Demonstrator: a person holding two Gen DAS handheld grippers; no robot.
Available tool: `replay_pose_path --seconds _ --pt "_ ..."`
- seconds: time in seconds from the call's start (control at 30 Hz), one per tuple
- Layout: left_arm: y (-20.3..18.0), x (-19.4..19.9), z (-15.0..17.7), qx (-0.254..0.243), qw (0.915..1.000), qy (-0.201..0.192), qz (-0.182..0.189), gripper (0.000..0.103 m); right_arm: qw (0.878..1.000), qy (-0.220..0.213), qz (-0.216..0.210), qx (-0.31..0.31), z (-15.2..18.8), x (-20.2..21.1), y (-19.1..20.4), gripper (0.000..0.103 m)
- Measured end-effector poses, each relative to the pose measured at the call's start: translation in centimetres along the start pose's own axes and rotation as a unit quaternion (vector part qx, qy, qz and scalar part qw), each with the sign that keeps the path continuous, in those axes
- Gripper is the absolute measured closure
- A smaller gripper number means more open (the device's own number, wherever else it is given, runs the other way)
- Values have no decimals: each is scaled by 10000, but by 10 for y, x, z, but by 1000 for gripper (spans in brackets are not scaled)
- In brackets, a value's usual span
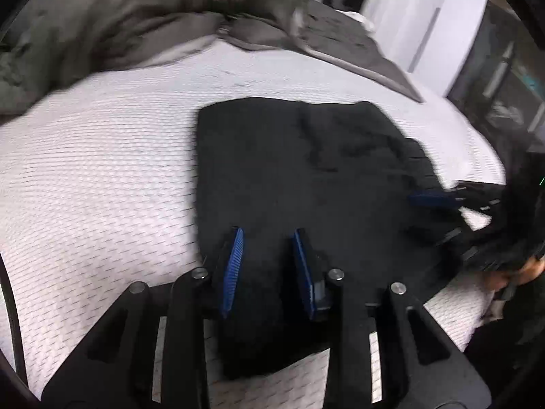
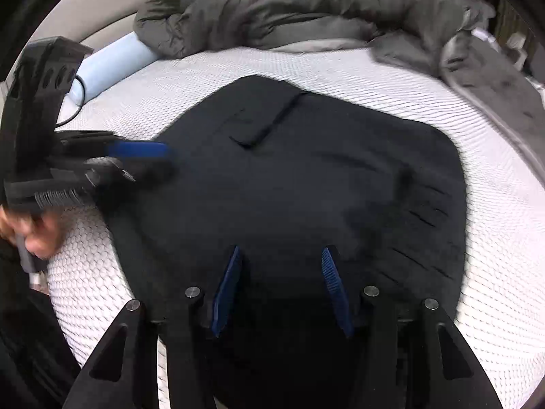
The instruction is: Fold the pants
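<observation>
The black pants (image 1: pixel 306 177) lie folded in a compact bundle on the white textured mattress (image 1: pixel 95 177); they also show in the right wrist view (image 2: pixel 306 187), with a back pocket facing up. My left gripper (image 1: pixel 267 235) hovers over the bundle's near edge, jaws apart, nothing between the blue pads. It also shows in the right wrist view (image 2: pixel 163 160) at the bundle's left edge. My right gripper (image 2: pixel 281 255) is open over the bundle's near edge, empty. It shows blurred in the left wrist view (image 1: pixel 432 199) at the bundle's right edge.
A rumpled grey duvet (image 2: pixel 289 6) is piled along the far side of the mattress (image 2: pixel 494 177). A pale blue roll (image 2: pixel 112 58) lies at the far left. A white wardrobe (image 1: pixel 419 10) stands beyond the bed.
</observation>
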State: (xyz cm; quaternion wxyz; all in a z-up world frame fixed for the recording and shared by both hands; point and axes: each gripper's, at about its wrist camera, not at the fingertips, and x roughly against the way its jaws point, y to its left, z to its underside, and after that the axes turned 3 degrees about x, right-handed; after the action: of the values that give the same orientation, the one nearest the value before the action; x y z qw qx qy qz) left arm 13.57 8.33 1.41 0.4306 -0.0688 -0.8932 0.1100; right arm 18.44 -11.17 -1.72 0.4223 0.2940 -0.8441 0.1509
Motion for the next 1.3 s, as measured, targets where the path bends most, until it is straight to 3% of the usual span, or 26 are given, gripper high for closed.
replay_pose_path --seconds 0.07,0.17,0.23,0.3,0.37,0.47,0.53,0.63,0.67,0.7,0.8,0.87,0.93,1.07,1.1,1.13,1.17,1.2,1.3 --pt "8 7 10 289 9995 -68 103 73 9992 -273 -130 -252 10 18 -12 54" --pt "15 14 14 700 9974 -159 42 72 9968 -582 329 -444 16 26 -6 51" --pt "11 17 11 677 9973 -295 9 72 9967 -628 429 -297 12 28 9 51" --pt "-5 22 15 462 9981 -409 14 71 9974 -652 320 -11 12 30 21 51" --pt "-26 14 22 5 9996 -289 -2 60 9979 -485 261 347 12 21 31 48" --pt "-44 4 35 -794 9957 -226 -409 58 9977 -134 382 538 26 9 33 48" --pt "-44 7 38 -873 9953 -245 -351 56 9978 -228 313 539 36 24 21 51" --pt "-26 15 45 -460 9987 -195 -125 48 9976 -662 171 119 52 52 -5 51" --pt "-19 15 44 -259 9995 -162 -53 47 9972 -735 124 -101 54 55 -18 46" --pt "-15 15 43 -163 9997 -166 -16 47 9967 -723 114 -346 56 55 -29 39" --pt "-12 25 37 18 9996 -266 19 47 9937 -724 0 -861 60 60 -53 38" --pt "2 29 30 391 9985 -365 125 47 9871 -928 -47 -1300 60 69 -75 34" --pt "19 26 28 881 9952 -309 281 46 9743 -1063 -379 -1949 67 72 -99 24" --pt "39 -1 23 1502 9872 57 535 48 9592 -729 -1033 -2528 69 48 -117 24" --pt "40 -5 22 1562 9854 70 680 56 9583 -629 -1108 -2557 66 39 -117 24" --pt "40 -6 20 1587 9842 91 774 59 9578 -568 -1116 -2586 63 32 -117 24" --pt "39 -7 18 1581 9844 86 767 60 9590 -523 -1088 -2565 58 27 -116 33" --pt "38 -8 15 1540 9852 75 747 64 9605 -511 -1074 -2516 55 25 -113 51" --pt "34 -10 2 1405 9880 -43 636 70 9657 -638 -903 -2350 39 23 -106 69"
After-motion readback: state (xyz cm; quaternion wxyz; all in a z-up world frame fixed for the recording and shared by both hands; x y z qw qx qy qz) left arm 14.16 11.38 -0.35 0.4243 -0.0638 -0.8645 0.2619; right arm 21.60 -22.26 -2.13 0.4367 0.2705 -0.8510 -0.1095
